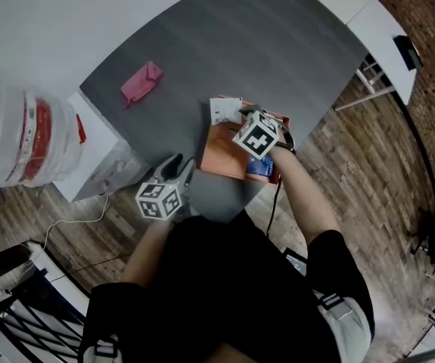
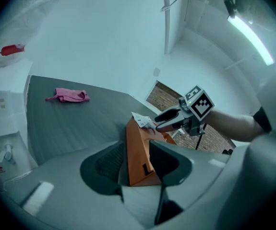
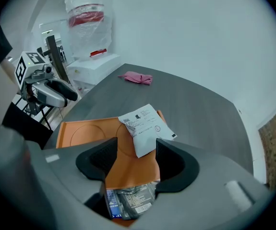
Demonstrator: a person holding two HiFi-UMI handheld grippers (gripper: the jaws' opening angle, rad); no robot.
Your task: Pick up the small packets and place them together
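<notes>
In the middle of the head view an orange tray (image 1: 221,156) lies flat on the grey worktop (image 1: 240,44). My right claw (image 3: 136,146) hangs over it with its jaws spread and nothing pressed between the pads. A white packet (image 3: 145,126) printed with black text lies just ahead of them. Its near end reaches in between the tips, and its far end pokes past the tray's far edge onto the worktop. In the head view this packet sits at the tray's upper left corner.

At the bottom of the right gripper view, under the claw, a dark packet with a blue edge (image 3: 130,199) rests inside the tray, near the rim closest to me.

My left claw (image 2: 137,152) is at the tray's lower left side in the head view. Its jaws are also spread, and the tray's near end shows between them.

A pink cloth (image 1: 141,82) lies well apart, toward the worktop's upper left. A clear plastic bag with something red inside (image 1: 20,134) fills the left edge of the head view.
</notes>
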